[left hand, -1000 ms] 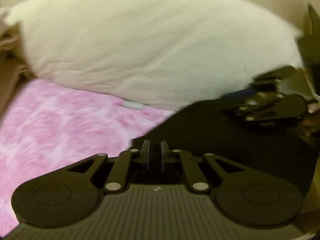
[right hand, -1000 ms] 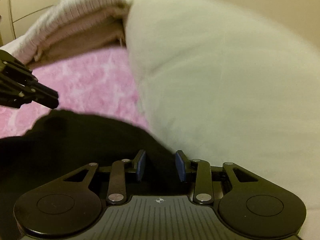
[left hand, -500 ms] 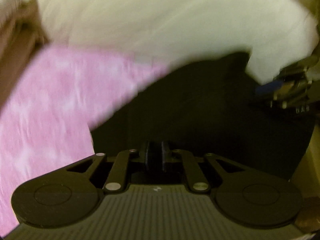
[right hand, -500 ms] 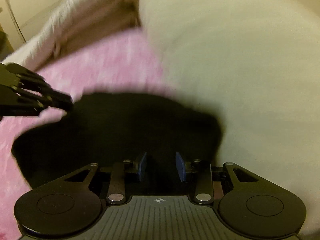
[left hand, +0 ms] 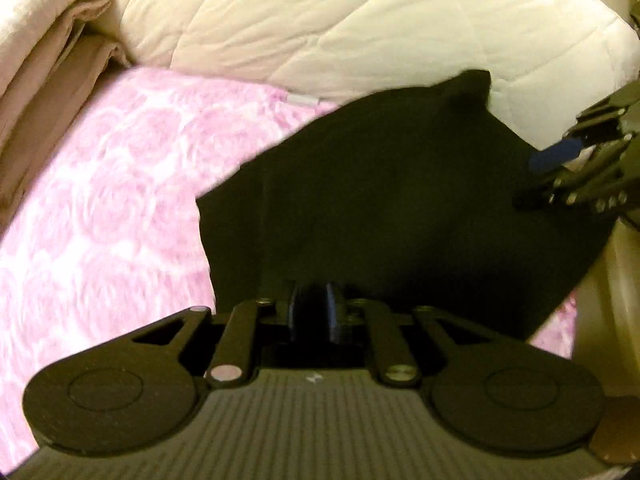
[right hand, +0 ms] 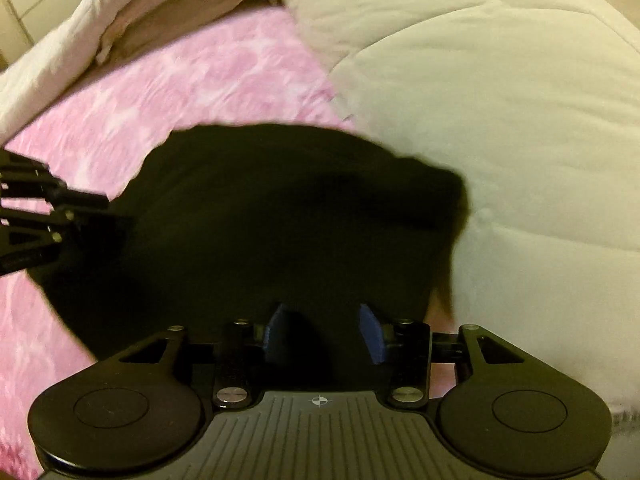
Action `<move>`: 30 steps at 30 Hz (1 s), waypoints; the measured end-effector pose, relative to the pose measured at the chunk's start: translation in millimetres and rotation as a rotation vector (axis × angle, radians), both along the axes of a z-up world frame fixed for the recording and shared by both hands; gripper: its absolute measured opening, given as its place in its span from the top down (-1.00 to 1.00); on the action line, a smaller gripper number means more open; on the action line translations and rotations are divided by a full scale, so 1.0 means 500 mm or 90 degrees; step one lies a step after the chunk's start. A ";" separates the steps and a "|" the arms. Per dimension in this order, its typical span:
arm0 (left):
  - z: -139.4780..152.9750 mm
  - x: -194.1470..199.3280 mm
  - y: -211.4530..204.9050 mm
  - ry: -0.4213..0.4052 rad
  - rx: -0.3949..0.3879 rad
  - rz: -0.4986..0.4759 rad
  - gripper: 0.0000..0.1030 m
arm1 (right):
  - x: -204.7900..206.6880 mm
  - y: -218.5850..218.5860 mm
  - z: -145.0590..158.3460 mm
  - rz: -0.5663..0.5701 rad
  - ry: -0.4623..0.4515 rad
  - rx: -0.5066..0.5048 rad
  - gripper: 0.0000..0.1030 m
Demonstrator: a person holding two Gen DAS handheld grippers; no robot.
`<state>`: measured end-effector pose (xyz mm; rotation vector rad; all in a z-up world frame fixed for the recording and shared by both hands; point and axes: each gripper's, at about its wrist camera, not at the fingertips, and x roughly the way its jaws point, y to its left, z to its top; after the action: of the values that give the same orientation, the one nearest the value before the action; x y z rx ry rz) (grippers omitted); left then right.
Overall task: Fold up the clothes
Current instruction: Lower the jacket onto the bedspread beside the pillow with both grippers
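Note:
A black garment (left hand: 400, 200) lies on a pink rose-patterned bed cover (left hand: 100, 208), its far edge against a cream quilt. My left gripper (left hand: 314, 312) has its jaws nearly together at the garment's near edge, pinching the dark cloth. My right gripper (right hand: 322, 330) has its blue pads apart over the garment's (right hand: 280, 216) near edge, black cloth lying between them. The right gripper shows at the right edge of the left wrist view (left hand: 580, 176). The left gripper shows at the left edge of the right wrist view (right hand: 44, 216).
A thick cream quilt (left hand: 360, 24) fills the back and right; it also shows in the right wrist view (right hand: 500, 112). Folded beige and brown bedding (left hand: 44, 52) is stacked at the far left. A beige bed edge (left hand: 612, 292) is at the right.
Both grippers have pulled back and lowered, and the black garment now spreads further across the pink cover. The right gripper's pads have opened wider.

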<state>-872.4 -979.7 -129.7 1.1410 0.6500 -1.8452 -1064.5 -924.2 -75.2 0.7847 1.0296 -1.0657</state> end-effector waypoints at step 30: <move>-0.022 0.035 0.092 0.054 -0.031 0.014 0.77 | 0.129 0.047 -0.037 0.145 0.248 -0.009 -0.01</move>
<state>-854.8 -934.0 -140.8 1.0244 0.6588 -1.8885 -1000.1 -900.9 -93.8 0.4406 1.4041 -1.0473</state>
